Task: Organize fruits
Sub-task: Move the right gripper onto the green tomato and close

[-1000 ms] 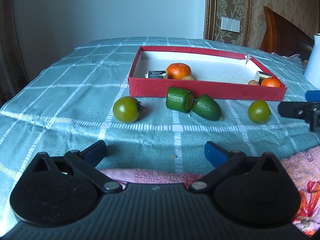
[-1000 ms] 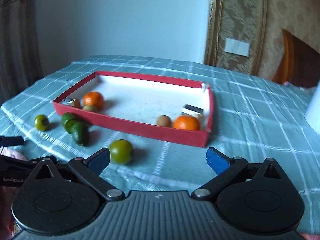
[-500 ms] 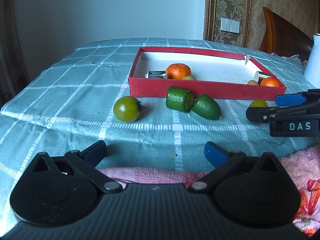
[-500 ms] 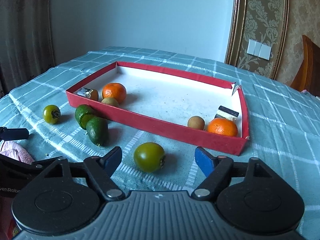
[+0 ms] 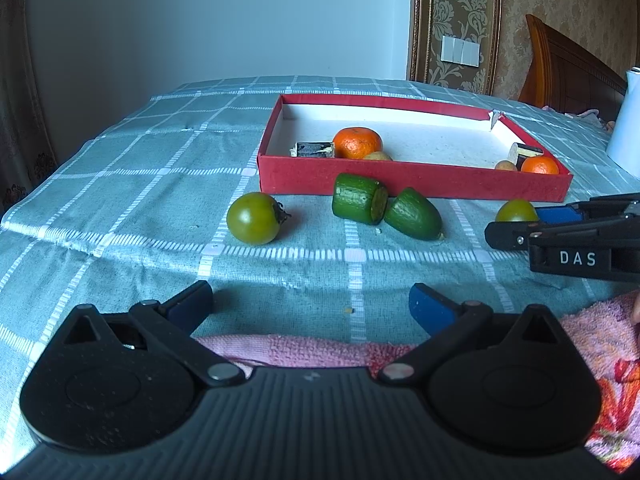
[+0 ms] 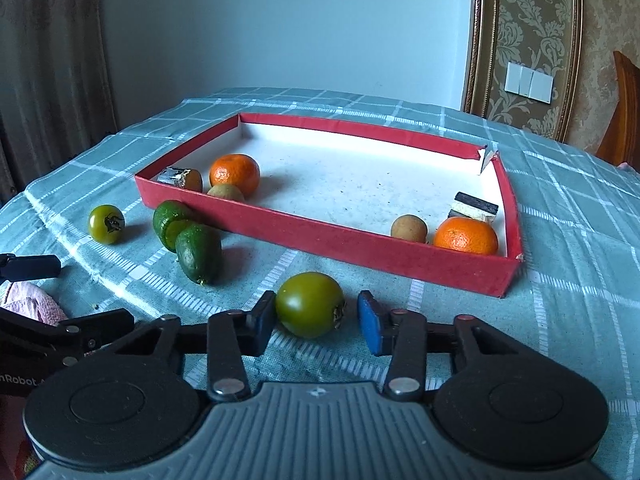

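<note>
A red tray (image 6: 332, 236) with a white floor holds two oranges (image 6: 235, 173) (image 6: 466, 238), two small brown fruits and dark wrapped pieces. In front of it lie a cut green fruit in two halves (image 6: 199, 252) and two green tomatoes. My right gripper (image 6: 316, 318) is open with its pads on either side of the near green tomato (image 6: 310, 304), the left pad touching or nearly touching it. My left gripper (image 5: 310, 304) is open and empty, well short of the other green tomato (image 5: 253, 218) and the halves (image 5: 360, 204). The right gripper also shows in the left wrist view (image 5: 516, 224).
A pink towel (image 5: 600, 332) lies at the near table edge under both grippers. A white jug (image 5: 626, 120) stands at the far right. The checked teal cloth (image 5: 140, 184) covers the table. A wooden headboard and a wall stand behind.
My right gripper has moved forward and its jaws have narrowed around the near green tomato. My left gripper has stayed where it was.
</note>
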Motion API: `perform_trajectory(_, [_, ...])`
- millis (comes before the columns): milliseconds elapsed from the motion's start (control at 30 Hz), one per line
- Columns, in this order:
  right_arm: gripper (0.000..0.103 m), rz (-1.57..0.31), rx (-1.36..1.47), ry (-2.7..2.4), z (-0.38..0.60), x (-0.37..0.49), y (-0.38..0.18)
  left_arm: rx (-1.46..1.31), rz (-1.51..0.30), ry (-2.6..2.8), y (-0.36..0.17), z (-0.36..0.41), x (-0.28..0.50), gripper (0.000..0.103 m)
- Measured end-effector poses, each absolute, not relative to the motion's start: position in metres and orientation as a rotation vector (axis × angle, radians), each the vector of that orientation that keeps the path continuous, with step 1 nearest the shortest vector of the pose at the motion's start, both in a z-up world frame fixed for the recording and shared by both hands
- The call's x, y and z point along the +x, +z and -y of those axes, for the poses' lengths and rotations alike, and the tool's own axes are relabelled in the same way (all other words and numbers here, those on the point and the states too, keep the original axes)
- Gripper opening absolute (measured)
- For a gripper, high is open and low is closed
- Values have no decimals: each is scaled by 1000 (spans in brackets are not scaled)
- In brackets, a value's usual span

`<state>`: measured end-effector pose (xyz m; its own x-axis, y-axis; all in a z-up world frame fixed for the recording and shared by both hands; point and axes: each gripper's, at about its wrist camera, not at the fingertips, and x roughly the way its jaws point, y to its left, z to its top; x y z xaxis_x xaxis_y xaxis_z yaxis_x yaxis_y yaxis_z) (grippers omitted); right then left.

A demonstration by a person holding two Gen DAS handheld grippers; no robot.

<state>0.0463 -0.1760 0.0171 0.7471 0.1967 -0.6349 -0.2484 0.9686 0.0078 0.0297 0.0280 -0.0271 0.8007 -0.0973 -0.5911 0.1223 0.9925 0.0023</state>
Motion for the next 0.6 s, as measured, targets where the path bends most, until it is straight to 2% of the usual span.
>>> perform_trajectory(67, [35,-684,-71,252,176,46,18,41,-631,-118,-27,-28,30,103])
perform_trajectory(367, [35,-611,-14,255,188,43,42,41,-631,-118,-27,-28,30,103])
perform_trajectory(600, [35,-574,-27,180,209,80,66,41,-631,-118,-27,-28,30,103])
